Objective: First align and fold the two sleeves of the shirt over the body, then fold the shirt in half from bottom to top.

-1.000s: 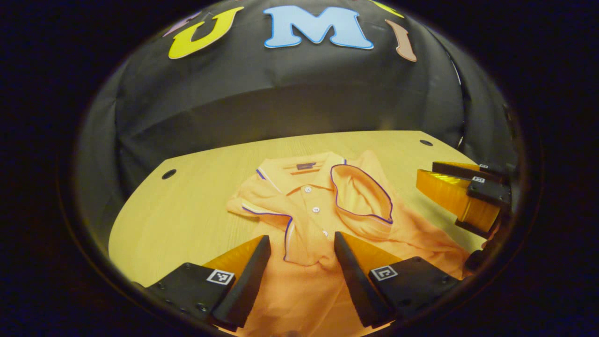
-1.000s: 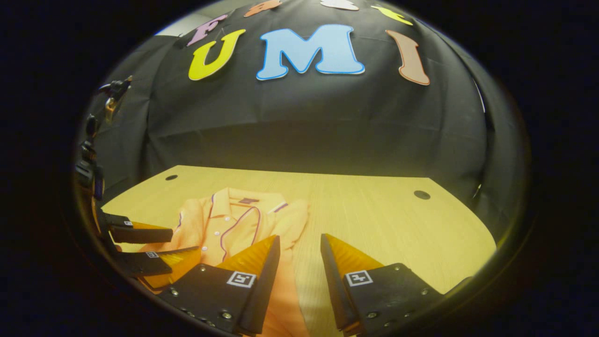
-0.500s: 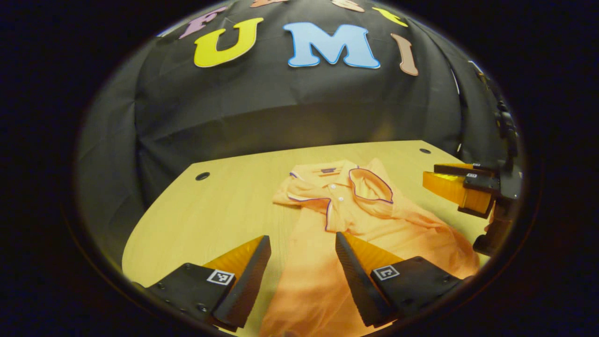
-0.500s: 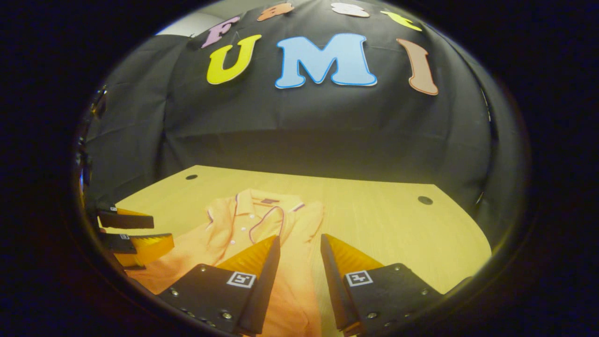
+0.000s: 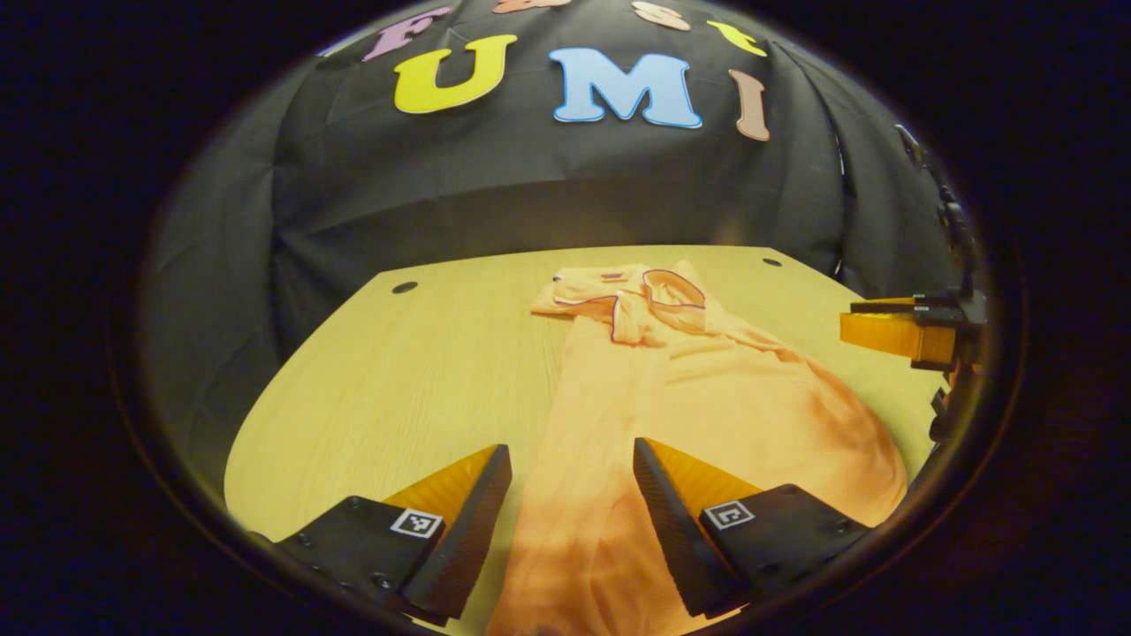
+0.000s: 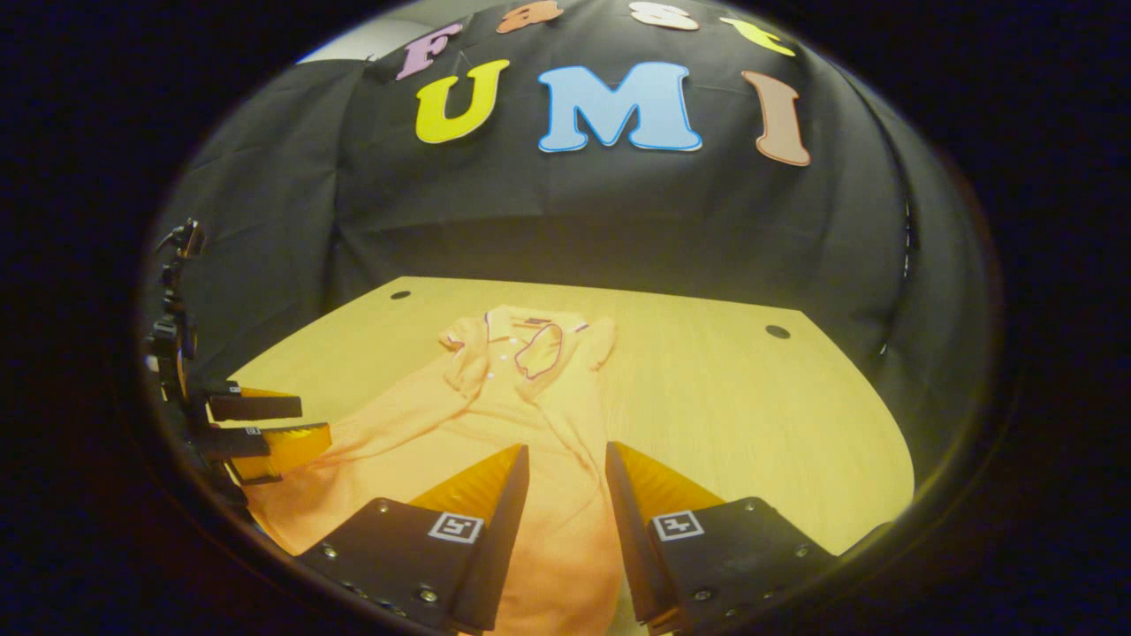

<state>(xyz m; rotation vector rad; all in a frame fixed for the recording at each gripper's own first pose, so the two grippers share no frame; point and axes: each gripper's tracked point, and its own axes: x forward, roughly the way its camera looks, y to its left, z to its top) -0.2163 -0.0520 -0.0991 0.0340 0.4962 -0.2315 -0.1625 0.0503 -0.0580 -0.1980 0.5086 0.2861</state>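
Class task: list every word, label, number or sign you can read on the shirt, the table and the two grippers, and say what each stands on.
Nothing legible.
shirt: dark neck tag inside the collar, too small to read.
left gripper: square markers, coded pattern, no words.
right gripper: the same kind of markers, no words.
table: no writing visible.

A pale wood-grain desk (image 5: 398, 380) with a curved near edge spans the booth, and black cloth (image 6: 565, 221) hangs in folds behind it as the wall. Two small dark round holes sit near its far corners, one left (image 6: 400, 295), one right (image 6: 778, 332)
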